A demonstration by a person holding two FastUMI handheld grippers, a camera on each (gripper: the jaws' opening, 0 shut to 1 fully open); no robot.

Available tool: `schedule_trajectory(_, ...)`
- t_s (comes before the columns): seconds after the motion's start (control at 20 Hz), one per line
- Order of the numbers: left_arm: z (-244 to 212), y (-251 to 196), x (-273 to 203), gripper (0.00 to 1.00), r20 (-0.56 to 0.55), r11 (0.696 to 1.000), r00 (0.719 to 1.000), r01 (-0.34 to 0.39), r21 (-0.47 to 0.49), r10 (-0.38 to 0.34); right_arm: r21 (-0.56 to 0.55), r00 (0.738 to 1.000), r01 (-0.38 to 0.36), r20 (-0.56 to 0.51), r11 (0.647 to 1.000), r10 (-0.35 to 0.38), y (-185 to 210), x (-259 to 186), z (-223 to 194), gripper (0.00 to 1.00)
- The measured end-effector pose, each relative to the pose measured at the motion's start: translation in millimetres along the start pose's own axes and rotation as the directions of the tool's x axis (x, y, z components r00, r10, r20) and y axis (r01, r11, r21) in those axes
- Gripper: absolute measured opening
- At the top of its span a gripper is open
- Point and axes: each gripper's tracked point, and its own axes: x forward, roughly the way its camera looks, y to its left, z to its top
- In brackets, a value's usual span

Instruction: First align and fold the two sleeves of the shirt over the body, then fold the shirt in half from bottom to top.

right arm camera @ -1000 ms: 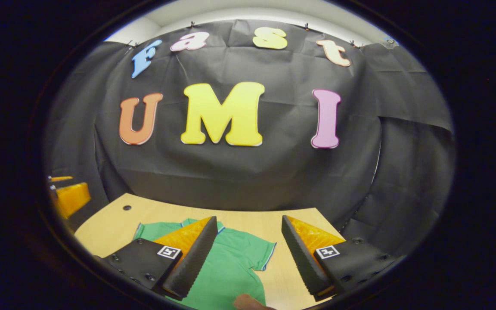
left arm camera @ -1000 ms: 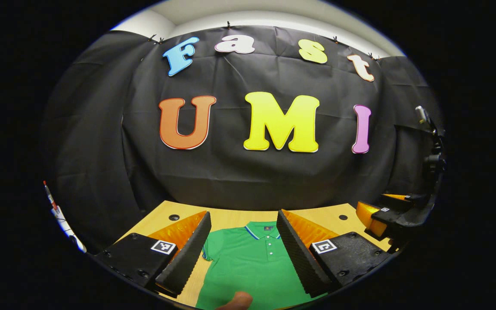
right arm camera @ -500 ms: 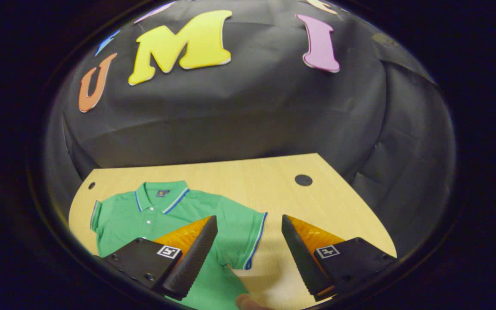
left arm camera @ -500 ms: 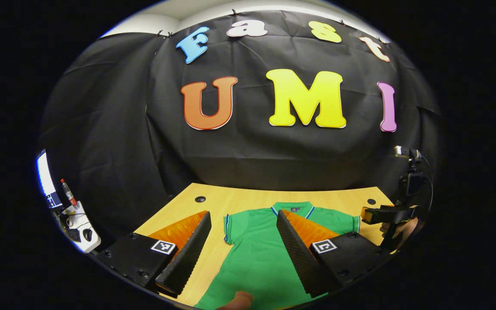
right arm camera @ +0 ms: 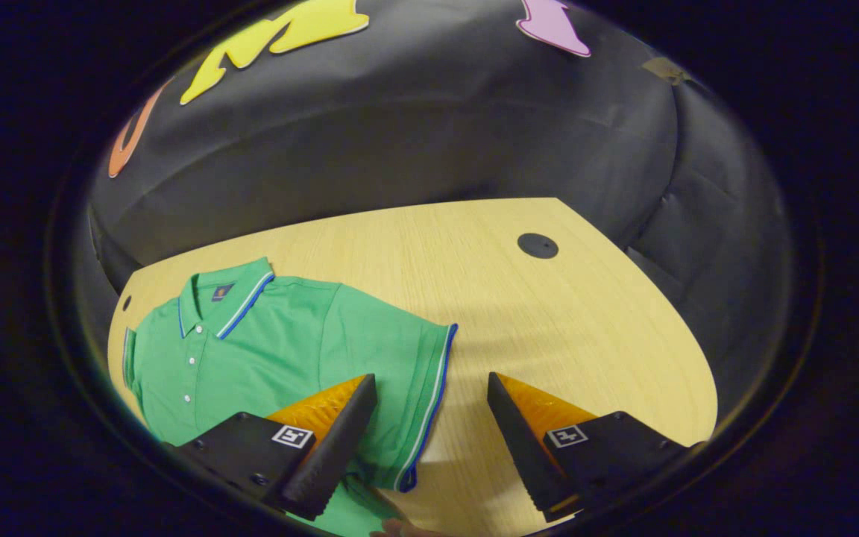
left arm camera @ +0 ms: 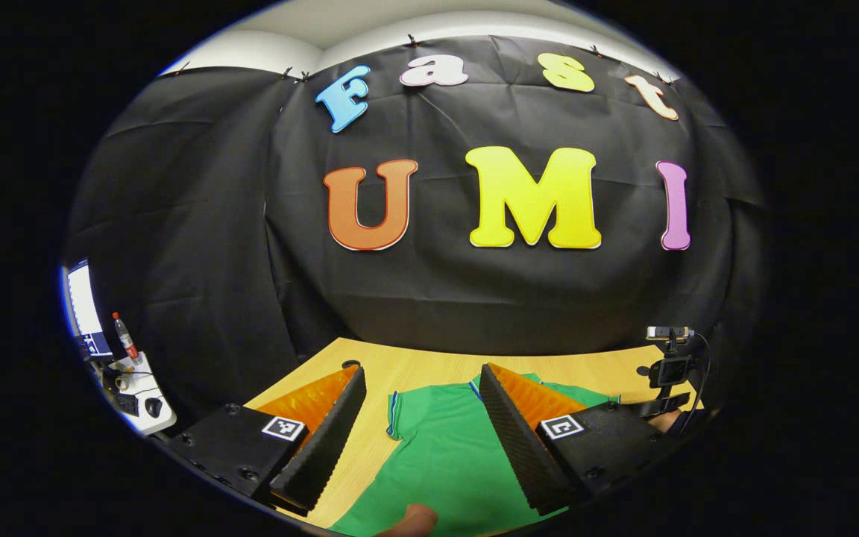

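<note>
Gripper hardware as seen from both cameras

In the left gripper view, the left gripper point(left arm camera: 422, 418) is seen as two wedge-shaped fingers with ribbed inner pads point(left arm camera: 329, 440) on dark blocks fastened with round screws; a square black-and-white marker point(left arm camera: 283, 428) is fixed on each block. The same build is noted on the right gripper point(right arm camera: 433, 429) in the right gripper view, with its own markers point(right arm camera: 293, 436). At the right edge of the left gripper view, a small camera mount with a thin cable point(left arm camera: 669, 365) is carried on the other gripper.
</note>
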Motion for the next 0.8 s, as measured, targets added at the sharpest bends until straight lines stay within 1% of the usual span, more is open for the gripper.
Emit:
schedule_trajectory(0.05, -3.2, 2.6, -1.1, 0.99, -0.005, 1.000, 1.000, -0.001, -0.003, 0.001, 0.013, 1.000, -0.001, -0.011, 1.000, 0.001, 1.1, 2.6, -1.4, 0.95)
schedule_trajectory(0.1, -7.5, 7.0, -1.7, 0.99, -0.018, 1.000, 1.000, -0.009, -0.007, 0.009, 0.029, 1.000, -0.016, -0.021, 0.999, 0.017, 4.9, 4.8, -0.9, 0.89)
schedule_trajectory(0.15, -13.3, 12.7, -2.3, 0.98, -0.031, 1.000, 0.999, -0.021, -0.006, 0.021, 0.036, 0.999, -0.022, -0.029, 0.999, 0.023, 6.0, 7.6, -2.2, 0.89)
schedule_trajectory(0.2, -18.7, 17.8, -3.1, 0.99, -0.044, 1.000, 0.999, -0.028, -0.002, 0.028, 0.044, 0.999, -0.030, -0.041, 0.999, 0.032, 8.8, 9.9, -2.8, 0.77)
schedule_trajectory(0.25, -22.9, 23.6, -3.9, 0.99, -0.053, 0.999, 0.998, -0.039, 0.002, 0.039, 0.049, 0.999, -0.035, -0.034, 0.998, 0.036, 9.1, 11.6, 0.6, 0.78)
schedule_trajectory(0.3, -27.2, 29.4, -4.8, 0.99, -0.061, 0.999, 0.997, -0.046, 0.003, 0.046, 0.058, 0.998, -0.048, -0.038, 0.997, 0.050, 13.0, 12.0, 0.7, 0.75)
schedule_trajectory(0.35, -30.4, 33.9, -6.3, 0.99, -0.069, 0.999, 0.996, -0.050, 0.002, 0.050, 0.066, 0.999, -0.022, -0.042, 0.998, 0.025, 7.7, 12.8, 1.2, 0.77)
schedule_trajectory(0.5, -36.0, 43.9, -8.1, 0.99, -0.083, 0.998, 0.995, -0.060, -0.005, 0.059, 0.102, 0.998, -0.029, -0.052, 0.994, 0.035, 11.3, 13.5, 0.0, 0.39)
schedule_trajectory(0.55, -37.9, 46.4, -9.1, 0.99, -0.091, 0.998, 0.994, -0.064, -0.008, 0.063, 0.093, 0.998, -0.032, -0.055, 0.995, 0.037, 11.3, 12.3, -1.4, 0.39)
schedule_trajectory(0.6, -39.0, 48.8, -10.4, 0.99, -0.093, 0.998, 0.993, -0.069, -0.009, 0.067, 0.082, 0.998, -0.023, -0.053, 0.996, 0.027, 10.0, 13.8, -1.3, 0.51)
schedule_trajectory(0.65, -38.7, 49.6, -11.8, 0.99, -0.096, 0.998, 0.993, -0.066, -0.011, 0.065, 0.061, 0.998, 0.019, -0.061, 0.998, -0.016, 0.9, 9.7, -0.7, 0.51)
schedule_trajectory(0.75, -37.7, 50.9, -13.5, 0.99, -0.091, 0.998, 0.994, -0.064, -0.008, 0.063, 0.058, 0.998, 0.023, -0.060, 0.998, -0.019, 2.1, 12.1, -1.8, 0.11)
schedule_trajectory(0.8, -37.0, 51.3, -14.0, 0.99, -0.089, 0.998, 0.994, -0.063, -0.006, 0.062, 0.052, 0.998, 0.020, -0.059, 0.998, -0.017, 2.2, 14.0, -1.6, 0.13)
